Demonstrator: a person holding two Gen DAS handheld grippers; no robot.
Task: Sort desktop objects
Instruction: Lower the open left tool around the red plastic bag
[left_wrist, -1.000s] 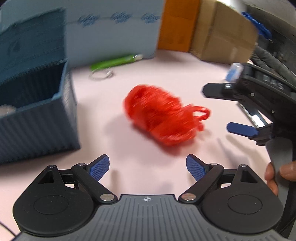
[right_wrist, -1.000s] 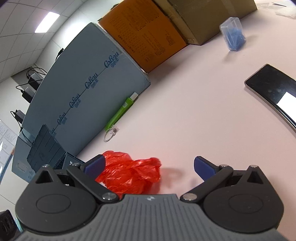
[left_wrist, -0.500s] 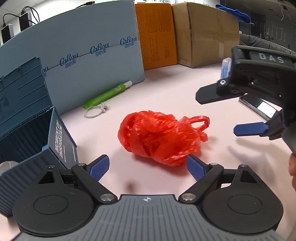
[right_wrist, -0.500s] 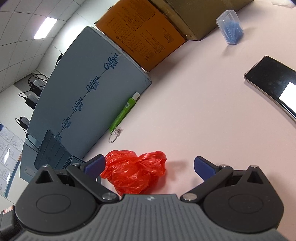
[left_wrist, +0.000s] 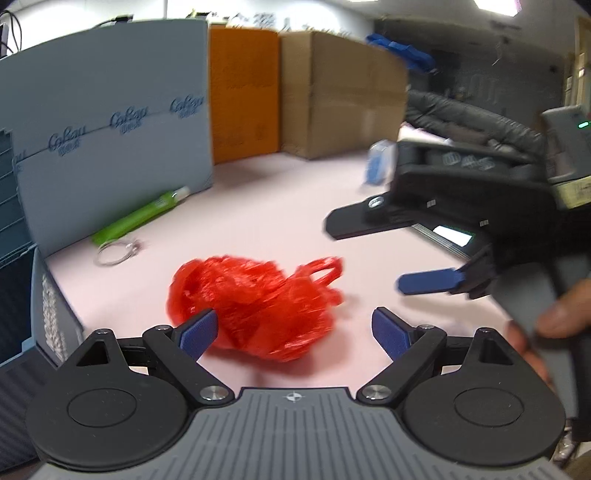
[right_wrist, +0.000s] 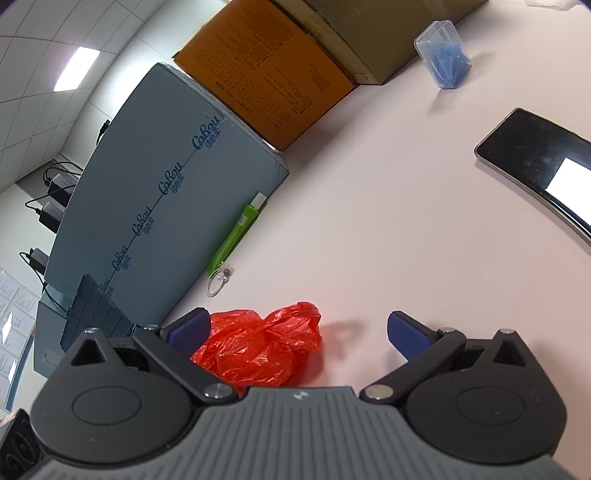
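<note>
The grey-blue panel (right_wrist: 173, 192) behind the scene carries a blue logo reading "CoBou" over and over along a thin line, each with small characters under it too fine to read. Next to it, the orange carton (right_wrist: 269, 70) is covered in rows of dark print, too small to make out. On the right tool's (right_wrist: 295, 330) casing, caught in the left wrist view, there are pale letters, but they're blurred and unreadable. Now the red plastic bag (left_wrist: 258, 302): thin, glossy, crumpled into a loose ball, its loop handles sticking out to one side. It lies on the pale pink bench (right_wrist: 388, 221), right in front of the left tool (left_wrist: 295, 330), overlapping its left blue pad in the picture and well clear of the other. That tool is spread wide, nothing clamped. The right tool is spread wide too, empty, with the bag just ahead of its left finger. Farther ahead, a green tube (right_wrist: 232, 236) lies along the foot of the panel, a wire ring (right_wrist: 218, 282) at its near end. Off to the right of the right tool sit a dark phone (right_wrist: 532, 166) with a lit patch, and a clear box of blue pieces (right_wrist: 443, 55). A ribbed blue bin (left_wrist: 18, 295) stands left of the left tool.
</note>
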